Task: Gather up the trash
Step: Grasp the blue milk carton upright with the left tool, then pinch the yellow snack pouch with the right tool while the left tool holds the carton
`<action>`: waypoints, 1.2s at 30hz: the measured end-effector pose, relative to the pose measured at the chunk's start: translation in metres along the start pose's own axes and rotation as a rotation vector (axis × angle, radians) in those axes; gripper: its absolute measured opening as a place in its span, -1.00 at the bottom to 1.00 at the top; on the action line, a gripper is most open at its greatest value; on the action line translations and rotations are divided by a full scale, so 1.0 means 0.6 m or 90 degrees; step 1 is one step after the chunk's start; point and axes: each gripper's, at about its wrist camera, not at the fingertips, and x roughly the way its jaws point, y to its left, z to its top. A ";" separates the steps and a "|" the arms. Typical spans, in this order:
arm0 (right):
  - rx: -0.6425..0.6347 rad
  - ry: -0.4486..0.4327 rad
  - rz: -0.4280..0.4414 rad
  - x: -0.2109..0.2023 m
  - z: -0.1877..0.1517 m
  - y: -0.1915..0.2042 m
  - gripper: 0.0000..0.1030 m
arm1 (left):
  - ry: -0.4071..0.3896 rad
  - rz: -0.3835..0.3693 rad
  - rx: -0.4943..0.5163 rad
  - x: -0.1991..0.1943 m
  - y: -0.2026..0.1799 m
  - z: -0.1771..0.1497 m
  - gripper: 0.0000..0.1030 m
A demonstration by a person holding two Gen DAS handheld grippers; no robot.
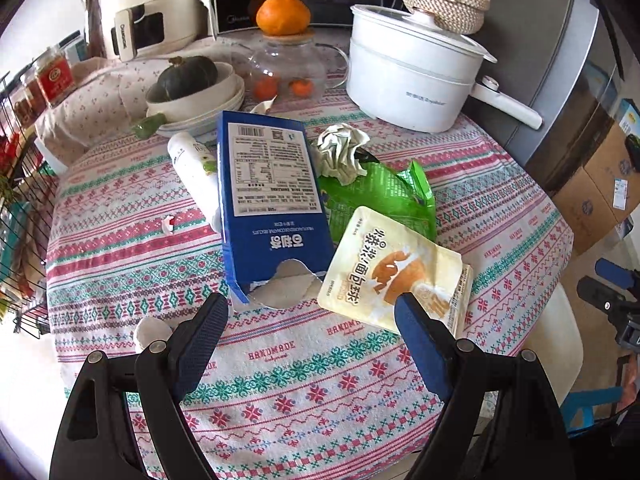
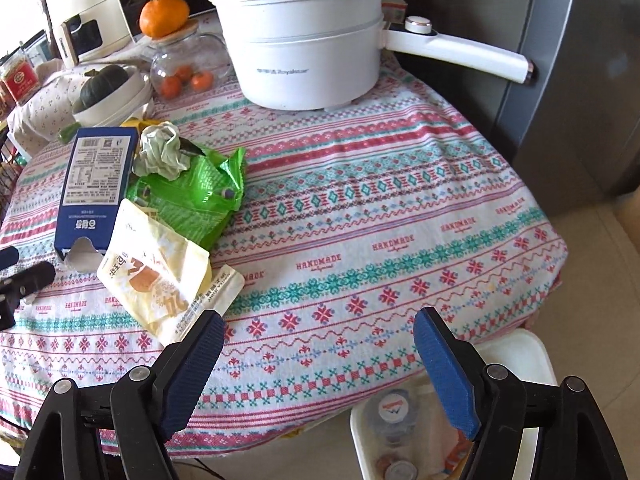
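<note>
Both grippers hang over the near edge of a round desk [image 2: 400, 216] covered in a patterned cloth with red and teal bands. The left gripper [image 1: 312, 312] has its jaws spread wide with nothing between them, hovering just in front of the trash pile. The right gripper [image 2: 318, 326] is likewise spread and empty, poised over bare cloth near the desk's edge, above a white bin [image 2: 516, 344] that stands on the floor just beside the desk, with a few discarded items inside.

The trash lies clustered on the left half of the desk. A torn blue biscuit box [image 1: 272, 208] lies flat, its ripped end toward the left gripper. Touching its right side is a cream bread-snack pouch [image 1: 396, 268], which overlaps a crumpled green plastic bag [image 1: 380, 192]. A wad of crumpled pale paper [image 1: 342, 152] sits on the green bag's far end. A white tube [image 1: 196, 168] lies along the box's left side, partly under it. A small scrap of red and white wrapper [image 1: 168, 225] lies apart on the cloth to the left.

Behind the trash stand a white electric pot [image 2: 304, 48] with a long handle, a glass jar [image 1: 286, 70] holding small oranges with a larger orange [image 1: 283, 15] on its lid, and a bowl [image 1: 192, 94] carrying a dark green squash [image 1: 188, 76].
</note>
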 end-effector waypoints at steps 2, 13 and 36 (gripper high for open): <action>-0.005 0.011 -0.003 0.014 0.002 0.008 0.59 | 0.012 -0.021 -0.040 0.021 0.032 0.017 0.69; -0.017 0.043 0.006 0.060 0.019 0.044 0.59 | 0.048 -0.124 -0.201 0.133 0.137 0.045 0.60; -0.124 0.101 0.047 0.116 -0.006 0.126 0.59 | 0.010 -0.092 -0.126 0.009 0.064 0.031 -0.54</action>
